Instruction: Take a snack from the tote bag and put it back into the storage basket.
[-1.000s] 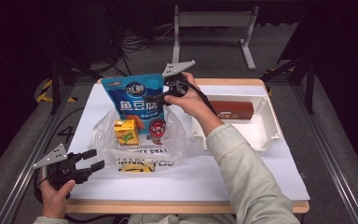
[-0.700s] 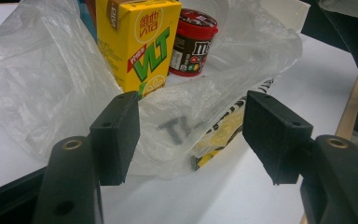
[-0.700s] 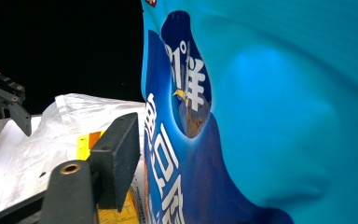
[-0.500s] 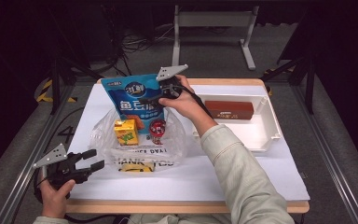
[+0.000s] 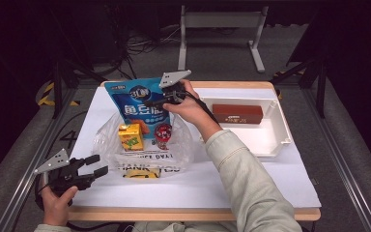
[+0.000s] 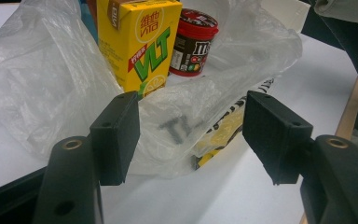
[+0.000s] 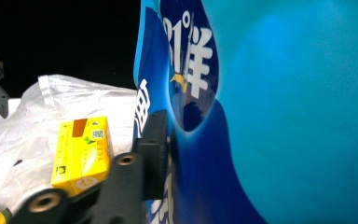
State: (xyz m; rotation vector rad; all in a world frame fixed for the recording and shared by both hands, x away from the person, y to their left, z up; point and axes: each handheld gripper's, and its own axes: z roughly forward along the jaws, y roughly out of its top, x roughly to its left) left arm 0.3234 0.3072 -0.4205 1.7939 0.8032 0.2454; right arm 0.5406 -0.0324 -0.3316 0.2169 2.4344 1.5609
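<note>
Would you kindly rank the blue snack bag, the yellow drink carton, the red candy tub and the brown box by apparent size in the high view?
Largest to smallest:
1. Blue foil snack bag
2. Long brown rectangular box in the white tray
3. Yellow cardboard drink carton
4. Small red candy tub

All sit at similar depth, so nearness hardly skews this.

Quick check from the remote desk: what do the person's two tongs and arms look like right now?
Both the left tongs and right tongs are black, each topped by a grey three-cornered plate, with blocky black pads and a trailing black cable. The right arm wears a pale sleeve.
</note>
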